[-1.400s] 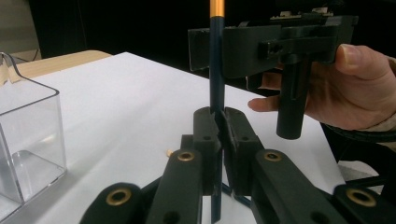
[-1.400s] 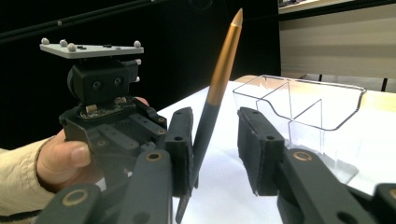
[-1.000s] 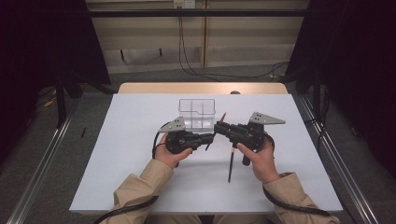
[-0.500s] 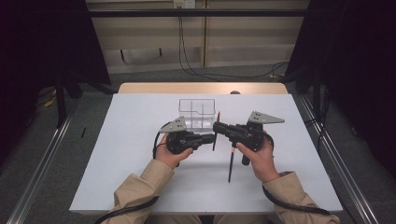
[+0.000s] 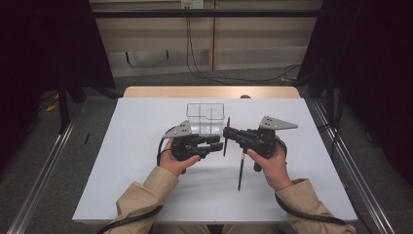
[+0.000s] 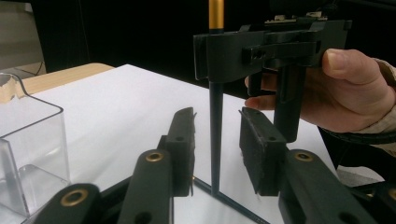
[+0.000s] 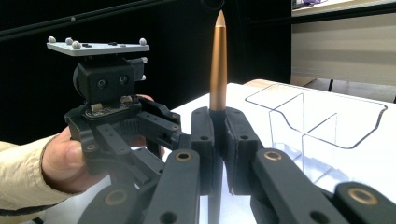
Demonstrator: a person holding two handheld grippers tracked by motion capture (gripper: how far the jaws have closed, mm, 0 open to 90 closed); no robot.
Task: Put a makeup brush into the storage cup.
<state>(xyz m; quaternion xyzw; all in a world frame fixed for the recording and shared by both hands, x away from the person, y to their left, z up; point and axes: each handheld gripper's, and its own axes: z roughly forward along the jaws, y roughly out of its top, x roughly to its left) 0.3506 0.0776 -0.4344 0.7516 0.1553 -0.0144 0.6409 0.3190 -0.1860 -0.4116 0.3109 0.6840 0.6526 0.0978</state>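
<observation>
A dark pen (image 5: 226, 138) with a gold upper part (image 7: 218, 70) stands upright above the white table (image 5: 146, 146). My right gripper (image 5: 229, 133) is shut on its shaft, pads pressed on both sides (image 7: 217, 135). My left gripper (image 5: 217, 143) faces it from the left. Its jaws have just been opening, and the pen's shaft (image 6: 215, 126) stands in the gap between them (image 6: 217, 149), touching neither pad. In the left gripper view, the right gripper (image 6: 212, 56) clamps the pen higher up. A second dark pencil (image 5: 240, 171) lies flat on the table under the right hand.
A clear plastic box (image 5: 205, 118) with compartments stands just behind the grippers, also near in the right gripper view as the clear box (image 7: 322, 130). The table's wooden far edge (image 5: 209, 91) lies beyond it. Dark floor and rails flank the table.
The left gripper's jaws have come apart from the pen. The pen has gone from tilted to more upright in the right gripper. Both hands have stayed in place.
</observation>
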